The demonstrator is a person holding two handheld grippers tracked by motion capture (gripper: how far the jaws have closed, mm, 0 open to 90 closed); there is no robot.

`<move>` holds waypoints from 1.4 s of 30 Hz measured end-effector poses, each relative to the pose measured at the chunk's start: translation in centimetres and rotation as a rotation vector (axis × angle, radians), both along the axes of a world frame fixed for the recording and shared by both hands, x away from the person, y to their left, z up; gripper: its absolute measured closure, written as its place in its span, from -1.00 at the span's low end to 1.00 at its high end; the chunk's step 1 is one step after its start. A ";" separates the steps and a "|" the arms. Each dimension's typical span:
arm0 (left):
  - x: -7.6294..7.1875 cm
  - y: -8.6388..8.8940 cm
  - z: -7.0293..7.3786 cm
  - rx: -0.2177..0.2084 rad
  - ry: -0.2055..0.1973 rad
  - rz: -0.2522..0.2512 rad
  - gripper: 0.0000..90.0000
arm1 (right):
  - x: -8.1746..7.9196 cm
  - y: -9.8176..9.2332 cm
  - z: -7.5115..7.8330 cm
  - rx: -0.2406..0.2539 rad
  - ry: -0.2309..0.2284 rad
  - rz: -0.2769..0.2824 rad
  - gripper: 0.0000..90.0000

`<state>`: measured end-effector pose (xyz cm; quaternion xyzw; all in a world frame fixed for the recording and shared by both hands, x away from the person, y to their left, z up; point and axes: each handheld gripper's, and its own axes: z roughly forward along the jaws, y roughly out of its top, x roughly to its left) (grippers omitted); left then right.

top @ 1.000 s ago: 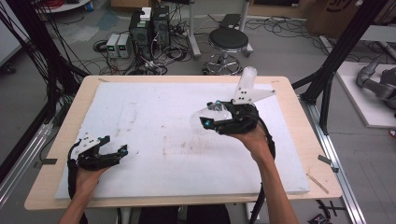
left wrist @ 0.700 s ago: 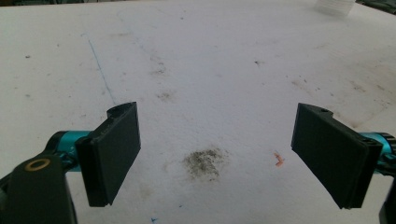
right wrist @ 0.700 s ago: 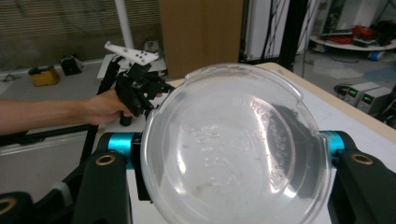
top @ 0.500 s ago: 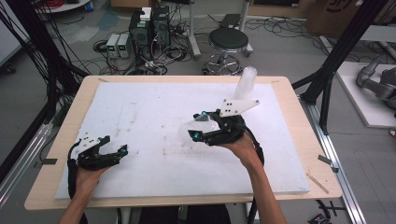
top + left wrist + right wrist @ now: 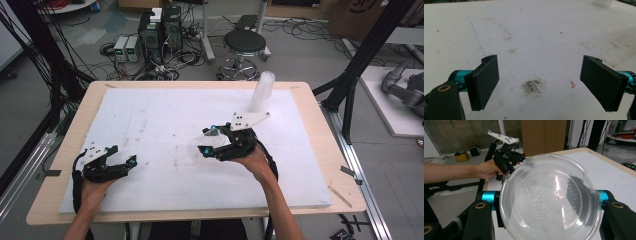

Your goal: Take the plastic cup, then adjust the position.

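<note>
Right tongs (image 5: pixel 212 142) lowered and shifted toward counter (image 5: pixel 150 115) centre since earlier frame, clamped on clear lid (image 5: pixel 549 200) just above the surface, left tongs (image 5: pixel 122 162) unmoved, jaws wide, empty.

Count — two grippers: left gripper (image 5: pixel 131 161); right gripper (image 5: pixel 206 141); one clear plastic lid (image 5: pixel 549 199); one stack of clear cups (image 5: pixel 262 91); one white board (image 5: pixel 150 120) on one wooden table (image 5: pixel 320 115); one stool (image 5: pixel 244 44) behind.
</note>
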<state>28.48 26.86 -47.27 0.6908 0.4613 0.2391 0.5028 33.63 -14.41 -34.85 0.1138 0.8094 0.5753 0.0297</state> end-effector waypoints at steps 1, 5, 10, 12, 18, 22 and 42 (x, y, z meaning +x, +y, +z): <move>0.0 0.0 0.0 0.000 -0.001 -0.001 -0.65 | 0.0 0.0 -0.1 -0.003 0.001 0.001 -0.10; 0.0 0.0 0.0 0.000 0.001 0.000 -0.65 | 0.1 -0.1 -0.3 0.001 0.010 -0.005 -0.10; 0.0 -0.1 0.0 0.010 -0.004 -0.002 -0.65 | 0.2 -0.2 -0.4 0.001 0.013 -0.010 -0.10; -0.1 -0.2 0.0 0.018 -0.006 -0.004 -0.65 | 0.3 -0.3 -0.4 0.003 0.015 -0.011 -0.10; 0.0 -0.1 0.1 0.019 -0.004 -0.017 -0.65 | 0.4 -0.4 -0.5 0.003 0.018 -0.010 -0.10; 0.2 -0.1 0.4 0.021 0.025 -0.059 -0.66 | 0.4 -0.5 -0.5 0.002 0.021 -0.011 -0.10; 2.2 -1.3 6.6 -0.127 -0.204 -0.553 -0.67 | 0.7 -0.3 -0.3 0.027 0.017 0.065 -0.10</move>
